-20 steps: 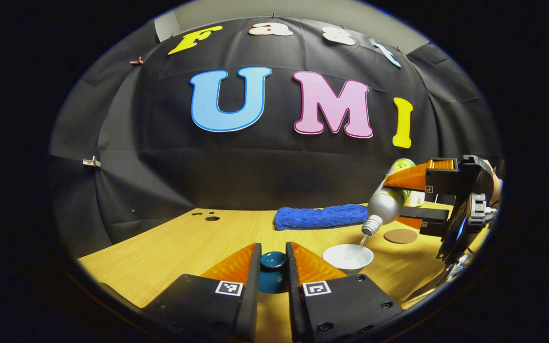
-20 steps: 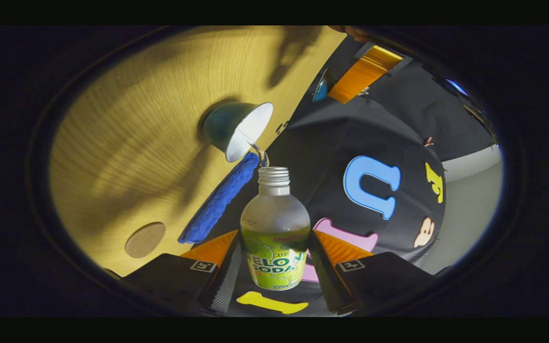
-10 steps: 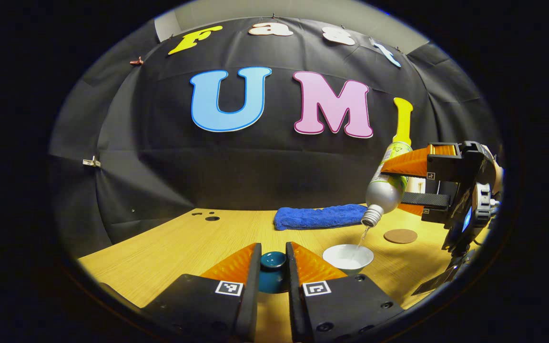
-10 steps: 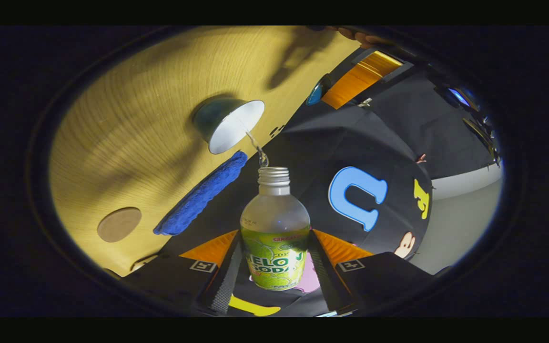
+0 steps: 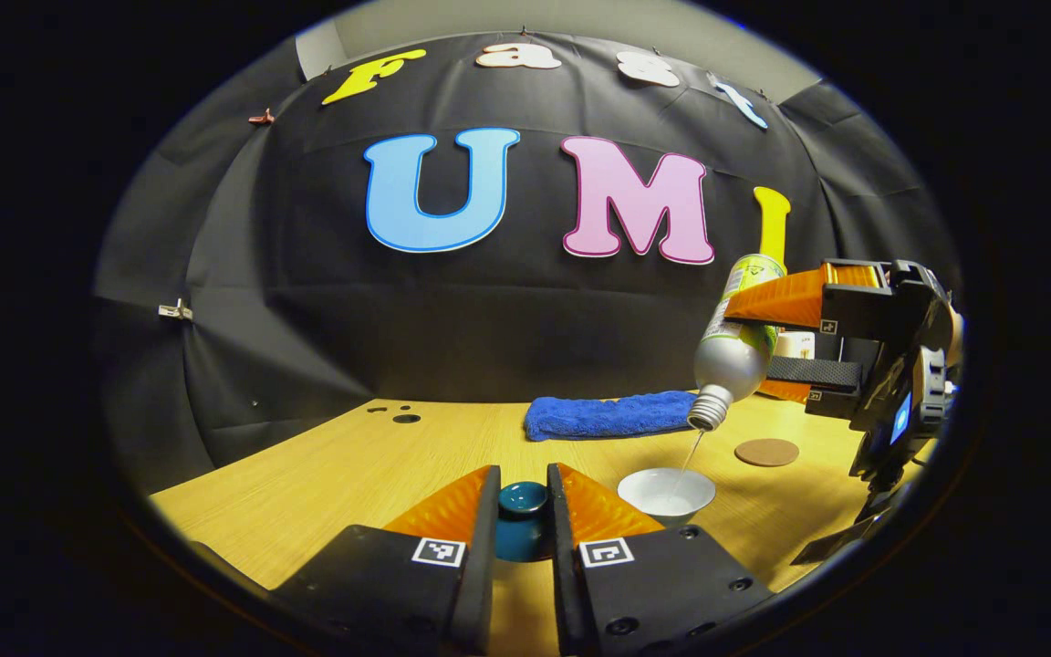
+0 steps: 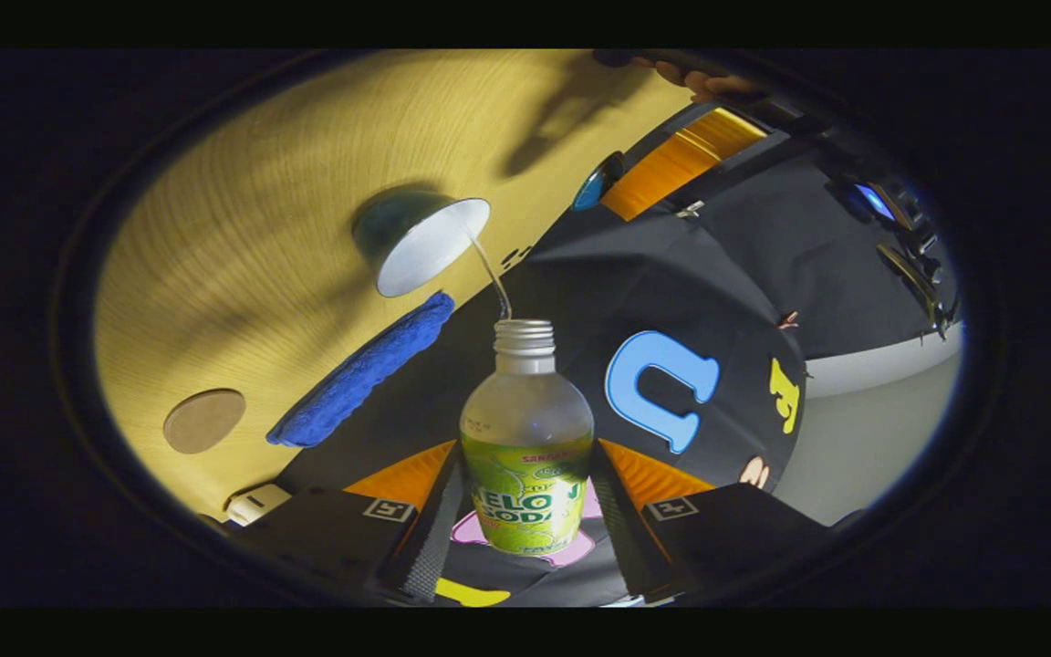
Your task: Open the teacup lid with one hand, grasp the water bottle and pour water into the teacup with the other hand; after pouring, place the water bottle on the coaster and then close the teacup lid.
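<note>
Wooden bench (image 5: 334, 474) against black cloth. Your left claw (image 5: 523, 511) is clamped on the teacup lid (image 5: 523, 500), held just left of the open teacup (image 5: 667, 493). Your right claw (image 6: 525, 511) grips the water bottle (image 6: 525, 438), neck tilted down above the cup, a thin stream falling in. The coaster (image 5: 766, 452) lies just beyond the cup on the right claw's side; swing the bottle upright, then toward it.

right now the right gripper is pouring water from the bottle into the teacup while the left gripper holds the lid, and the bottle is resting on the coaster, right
Not quite. The water bottle is not on the coaster: the left gripper view shows it tilted in the air in the right gripper, the coaster bare on the table. The rest holds: water streams into the teacup, and the left gripper holds the lid.
</note>
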